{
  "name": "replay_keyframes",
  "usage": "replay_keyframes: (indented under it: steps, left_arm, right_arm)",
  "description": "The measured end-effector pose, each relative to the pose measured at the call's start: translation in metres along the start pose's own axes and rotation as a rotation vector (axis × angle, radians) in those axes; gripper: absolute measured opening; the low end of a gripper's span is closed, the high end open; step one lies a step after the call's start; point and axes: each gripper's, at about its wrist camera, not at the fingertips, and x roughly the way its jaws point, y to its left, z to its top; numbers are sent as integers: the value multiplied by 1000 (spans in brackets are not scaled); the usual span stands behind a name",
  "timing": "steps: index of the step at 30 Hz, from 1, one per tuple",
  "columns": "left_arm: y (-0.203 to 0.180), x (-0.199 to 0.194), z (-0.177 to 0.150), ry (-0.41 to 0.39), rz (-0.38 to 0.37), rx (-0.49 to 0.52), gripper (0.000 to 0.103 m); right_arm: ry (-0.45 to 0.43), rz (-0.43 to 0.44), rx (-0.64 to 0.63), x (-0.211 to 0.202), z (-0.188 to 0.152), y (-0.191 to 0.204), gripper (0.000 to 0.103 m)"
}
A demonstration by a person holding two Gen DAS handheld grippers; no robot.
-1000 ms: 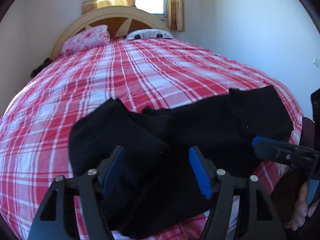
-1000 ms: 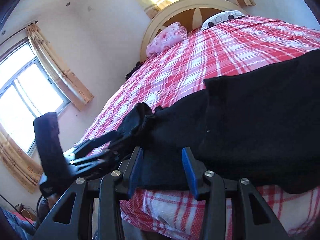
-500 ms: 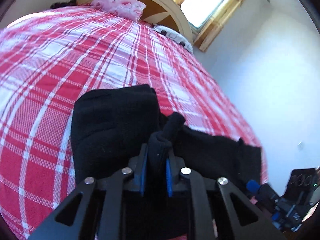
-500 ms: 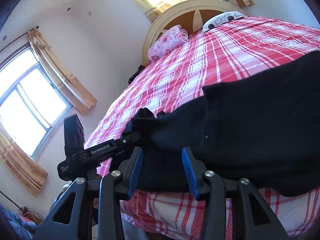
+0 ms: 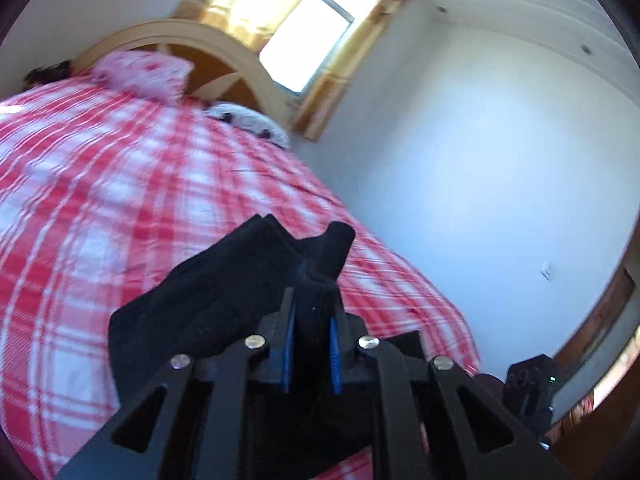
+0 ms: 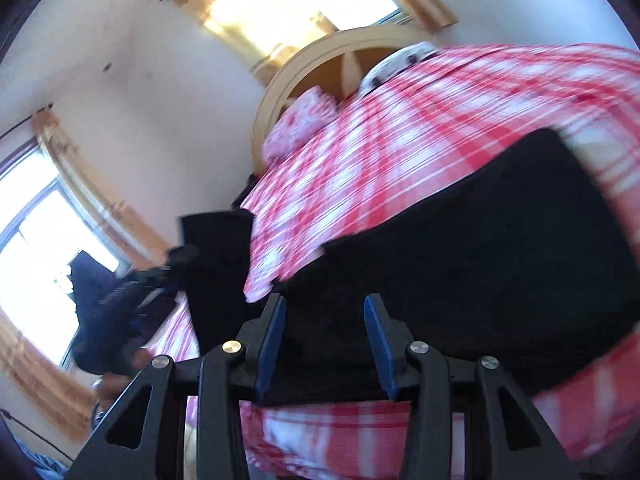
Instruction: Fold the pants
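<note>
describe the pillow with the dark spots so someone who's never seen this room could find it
Start at the arched wooden headboard at the far end of the bed with the red plaid cover. Two pillows lie against its base; the spotted pillow is the one nearer the window. It is white with dark spots, while its neighbour, the pink pillow, is pink and floral.

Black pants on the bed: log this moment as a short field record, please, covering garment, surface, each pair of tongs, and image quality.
garment: black pants, one end lifted, the rest lying on the bed
surface: red and white plaid bedspread
left tongs: shut on a bunched fold of the pants
right tongs: open, blue pads either side of the pants' near edge, not gripping
background: pink pillow, arched headboard
image quality: motion blur in both views
</note>
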Motion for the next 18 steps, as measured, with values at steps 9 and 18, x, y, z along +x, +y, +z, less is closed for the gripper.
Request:
replay_keyframes:
  steps: [9, 18]
  left_arm:
    - [-112, 72, -29, 79, -202, 177, 14]
    - [-164, 143, -104, 214, -152, 402, 14]
  right_arm:
    - [-153, -135, 155, -85, 37, -78, 44]
    - [-169, -185, 200, -120, 31, -119, 44]
